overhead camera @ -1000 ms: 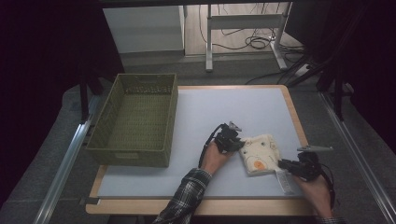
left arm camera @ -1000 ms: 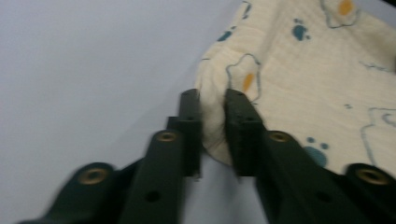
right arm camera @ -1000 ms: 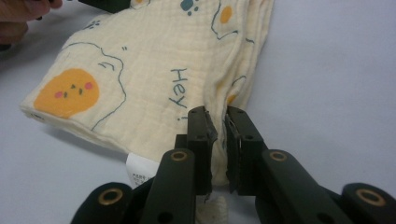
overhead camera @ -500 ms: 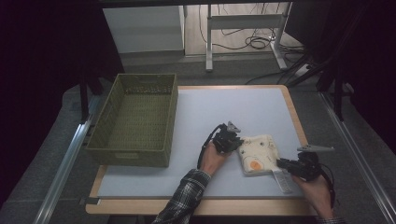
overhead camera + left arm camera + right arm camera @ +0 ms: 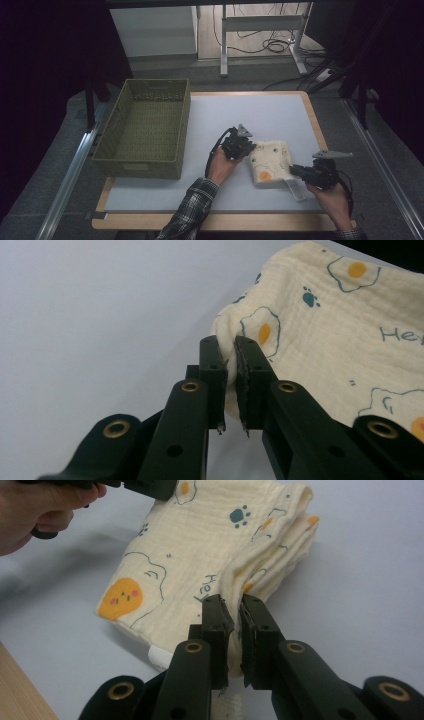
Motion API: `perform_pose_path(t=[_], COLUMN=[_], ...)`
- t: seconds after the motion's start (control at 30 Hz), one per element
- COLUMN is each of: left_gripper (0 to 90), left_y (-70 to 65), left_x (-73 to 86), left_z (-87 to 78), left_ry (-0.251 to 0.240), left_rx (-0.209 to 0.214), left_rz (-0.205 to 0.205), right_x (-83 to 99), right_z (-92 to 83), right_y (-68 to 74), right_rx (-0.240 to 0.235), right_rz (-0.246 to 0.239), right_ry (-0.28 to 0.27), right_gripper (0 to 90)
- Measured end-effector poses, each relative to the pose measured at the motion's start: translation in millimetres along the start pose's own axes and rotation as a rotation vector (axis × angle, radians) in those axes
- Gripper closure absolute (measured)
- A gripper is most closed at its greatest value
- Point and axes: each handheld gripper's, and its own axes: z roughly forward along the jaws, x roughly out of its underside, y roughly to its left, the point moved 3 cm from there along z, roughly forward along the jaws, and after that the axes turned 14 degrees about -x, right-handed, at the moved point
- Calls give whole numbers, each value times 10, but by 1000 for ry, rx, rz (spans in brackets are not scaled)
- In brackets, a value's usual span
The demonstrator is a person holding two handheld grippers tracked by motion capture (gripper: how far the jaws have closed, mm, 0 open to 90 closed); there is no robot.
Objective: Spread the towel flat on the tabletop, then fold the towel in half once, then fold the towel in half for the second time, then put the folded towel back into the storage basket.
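Note:
A folded cream cloth [image 5: 270,160] printed with fried eggs and paw marks lies on the white table mat [image 5: 260,115]. My left gripper [image 5: 250,148] sits at the cloth's left edge. In the left gripper view the jaws [image 5: 230,347] are shut on a fold of the cloth [image 5: 325,330]. My right gripper [image 5: 295,170] is at the cloth's near right edge. In the right gripper view its jaws [image 5: 233,605] pinch the folded layers of the cloth [image 5: 200,545]. A white label [image 5: 160,657] sticks out from under the cloth.
An olive woven basket [image 5: 140,167] stands on the left part of the table with nothing in it. The table's wooden rim [image 5: 220,221] runs along the near edge. Bare mat lies behind the cloth. Cables and a desk frame [image 5: 260,22] are on the floor beyond.
Both hands and the cloth stay nearly where they were; I see no clear shift.

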Motion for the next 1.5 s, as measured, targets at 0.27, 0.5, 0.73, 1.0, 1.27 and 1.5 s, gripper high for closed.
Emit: perform_pose_path(t=[0.27, 0.5, 0.73, 1.0, 1.27, 1.5], left_gripper=[832, 832, 832, 830, 830, 828], left_y=[172, 322, 488, 662, 838, 1021], left_x=[-7, -19, -49, -65, -105, -135], left_z=[-164, -315, -494, -665, -831, -939], left_ry=[-4, -10, -17, -20, -26, -27], left_rx=[-40, -77, -120, -162, -205, -241], left_rz=[1, 2, -1, 4, 9, 25], right_x=[-151, -293, -466, -643, -796, -957], right_z=[125, 246, 375, 539, 667, 779], right_y=[126, 240, 361, 498, 603, 669], right_rx=[-24, -27, -46, -75, -104, -123], right_rz=[-39, -86, -124, -151, -161, -175], right_ry=[0, 3, -4, -7, -18, -30], right_gripper=[820, 820, 820, 820, 819, 819])
